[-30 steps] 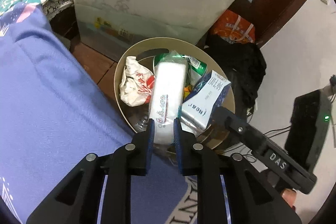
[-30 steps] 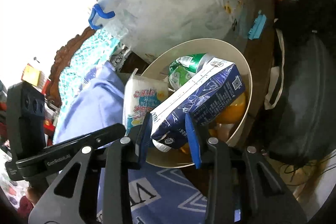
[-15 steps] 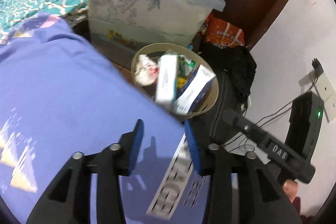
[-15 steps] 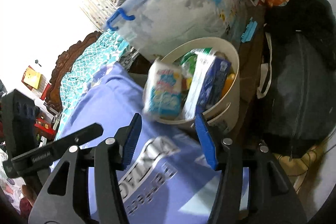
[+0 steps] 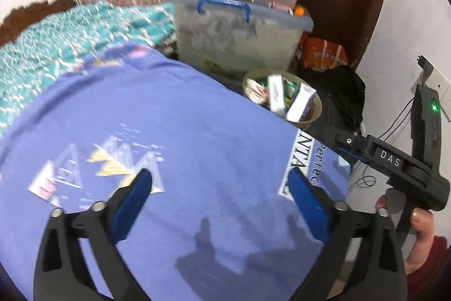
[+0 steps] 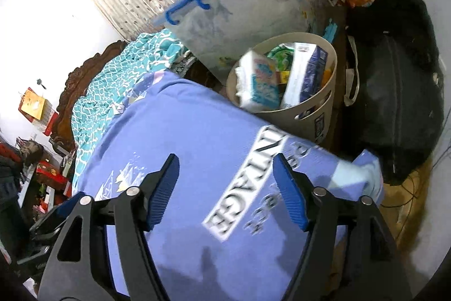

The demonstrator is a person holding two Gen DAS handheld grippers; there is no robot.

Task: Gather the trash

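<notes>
Both of my grippers are now clear of the waste bin (image 6: pixel 324 114), and the two items I was holding a second ago are inside it. The tissue pack (image 6: pixel 259 81) leans against the near rim, and the blue-and-white carton (image 6: pixel 307 75) stands tilted beside it, on top of the green wrapper (image 6: pixel 282 51) and other rubbish.

The left gripper (image 5: pixel 222 196) has just been opening; its jaws stand wide apart with nothing between them, only the purple bed cover (image 5: pixel 174 137) below. The right gripper (image 6: pixel 225 193) has also just been opening, jaws apart and empty, over the printed lettering on the same cover. In the left view I see the right tool's black body (image 5: pixel 394 160) and the hand (image 5: pixel 420 241) that carries it at the right edge.

Compared with a second ago the bin sits much smaller and farther off in both views, so I have drawn back over the bed. I judge this drop finished. The bin looks nearly full, with both new pieces sticking up above the rim, so either could tip out. Next I would look for more trash; none shows on the bed cover here.
</notes>
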